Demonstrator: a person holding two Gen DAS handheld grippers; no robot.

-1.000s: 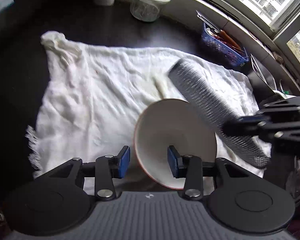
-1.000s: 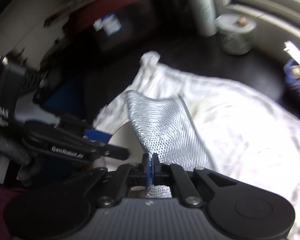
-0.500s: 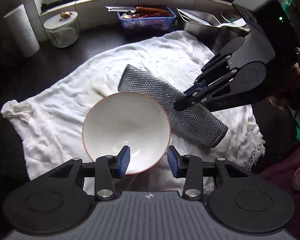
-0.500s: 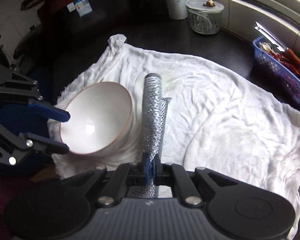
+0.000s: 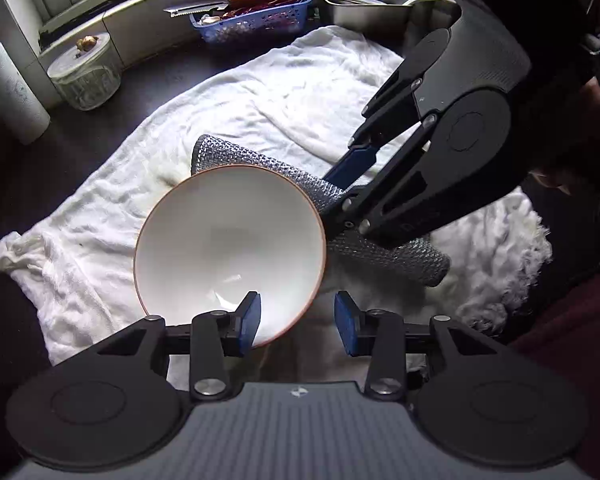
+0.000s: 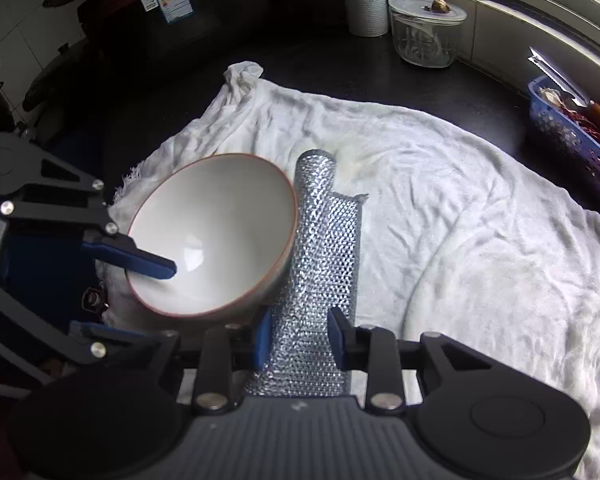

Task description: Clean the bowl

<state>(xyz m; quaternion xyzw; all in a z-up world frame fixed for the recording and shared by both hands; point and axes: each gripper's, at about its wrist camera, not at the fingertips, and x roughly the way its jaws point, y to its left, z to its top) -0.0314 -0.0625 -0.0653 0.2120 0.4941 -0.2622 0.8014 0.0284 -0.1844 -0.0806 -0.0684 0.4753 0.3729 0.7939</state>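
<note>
- Gleaming glazed white bowl (image 6: 212, 236), red-rimmed, tilts on rumpled white cloth (image 6: 460, 216).
- Right hand-held gripper (image 6: 296, 338) jaws apart around silvery mesh roll (image 6: 324, 264), seemingly unclamped.
- Left hand-held gripper (image 5: 296, 318) spread over bowl rim.
- Dark counter (image 6: 340, 76), window far.

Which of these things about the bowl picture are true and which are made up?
1. The bowl is white inside with a reddish-brown rim. True.
2. The bowl is full of soup. False: it is empty.
3. A silvery mesh scrubber lies between the fingers of the right gripper. True.
4. The cloth under the bowl is blue. False: it is white; the blue thing is a basket by the window.
5. The glass jar has its lid on. True.
</note>
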